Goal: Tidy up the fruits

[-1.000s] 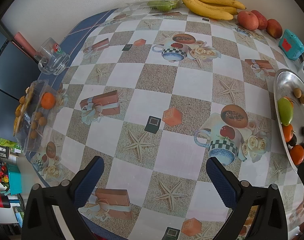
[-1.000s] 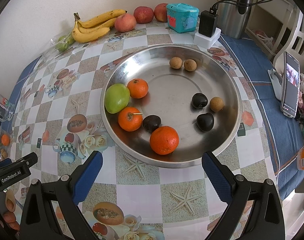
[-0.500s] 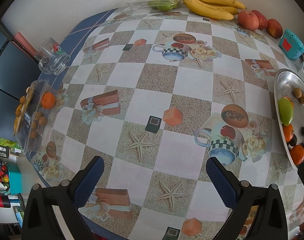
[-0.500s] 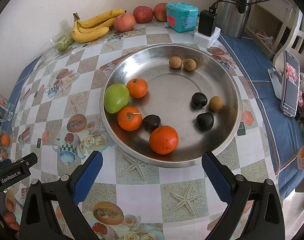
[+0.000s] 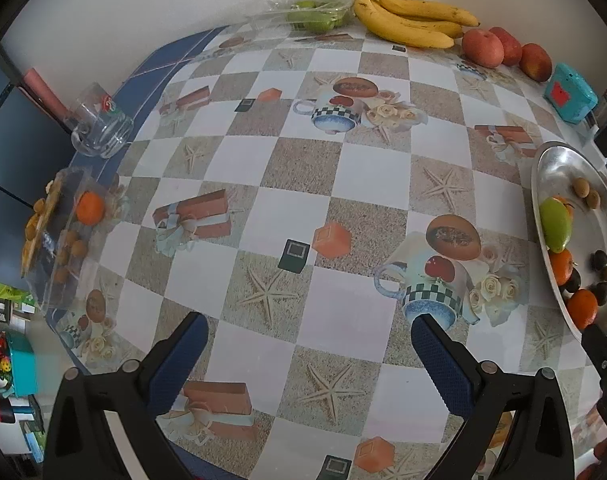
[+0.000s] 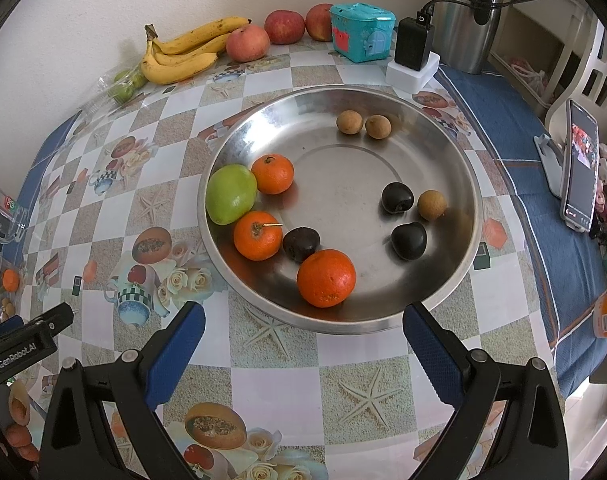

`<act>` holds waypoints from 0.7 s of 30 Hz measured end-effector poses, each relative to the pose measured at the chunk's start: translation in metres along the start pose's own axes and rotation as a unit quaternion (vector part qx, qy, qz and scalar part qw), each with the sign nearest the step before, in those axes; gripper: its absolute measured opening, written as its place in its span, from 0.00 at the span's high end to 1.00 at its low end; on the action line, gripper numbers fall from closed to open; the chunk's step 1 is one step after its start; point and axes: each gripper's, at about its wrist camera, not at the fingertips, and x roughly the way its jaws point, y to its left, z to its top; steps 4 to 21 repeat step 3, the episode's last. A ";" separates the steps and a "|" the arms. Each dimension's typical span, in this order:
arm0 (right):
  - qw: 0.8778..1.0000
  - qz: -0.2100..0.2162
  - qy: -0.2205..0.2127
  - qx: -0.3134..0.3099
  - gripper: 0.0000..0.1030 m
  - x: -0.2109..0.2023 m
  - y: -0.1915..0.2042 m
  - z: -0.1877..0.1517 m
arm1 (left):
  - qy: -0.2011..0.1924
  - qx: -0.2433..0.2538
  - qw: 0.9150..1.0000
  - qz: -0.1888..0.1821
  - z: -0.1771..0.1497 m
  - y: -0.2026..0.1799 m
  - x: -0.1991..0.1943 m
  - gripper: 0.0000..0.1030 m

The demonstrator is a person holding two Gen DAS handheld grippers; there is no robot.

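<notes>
A steel dish [image 6: 343, 320] on the checked tablecloth holds a green fruit [image 6: 230, 193], three oranges [image 6: 326, 278], three dark fruits [image 6: 409, 241] and three small brown fruits [image 6: 431, 204]. My right gripper [image 6: 303, 332] hangs open just short of the dish's near rim, empty. My left gripper [image 5: 309, 344] is open over the bare cloth, with the dish [image 5: 543, 160] at its far right. A clear box [image 5: 59, 240] at the table's left edge holds one orange [image 5: 90, 208] and small brown fruits. Bananas [image 5: 407, 16], red apples [image 5: 483, 42] and bagged green fruit [image 5: 315, 14] line the back wall.
A glass mug [image 5: 99, 128] stands near the left edge. A teal toy box [image 6: 361, 32], a black charger [image 6: 413, 46] on a white block and a steel kettle [image 6: 469, 20] sit behind the dish. A phone on a stand [image 6: 579, 168] is at the right.
</notes>
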 end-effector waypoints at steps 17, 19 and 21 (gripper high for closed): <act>1.000 0.000 0.001 0.001 0.04 0.000 0.000 0.000 | 0.003 -0.005 1.000 -0.003 0.002 0.001 0.001 0.00; 1.000 0.000 0.001 0.001 0.04 0.000 0.000 0.000 | 0.003 -0.005 1.000 -0.003 0.002 0.001 0.001 0.00; 1.000 0.000 0.001 0.001 0.04 0.000 0.000 0.000 | 0.003 -0.005 1.000 -0.003 0.002 0.001 0.001 0.00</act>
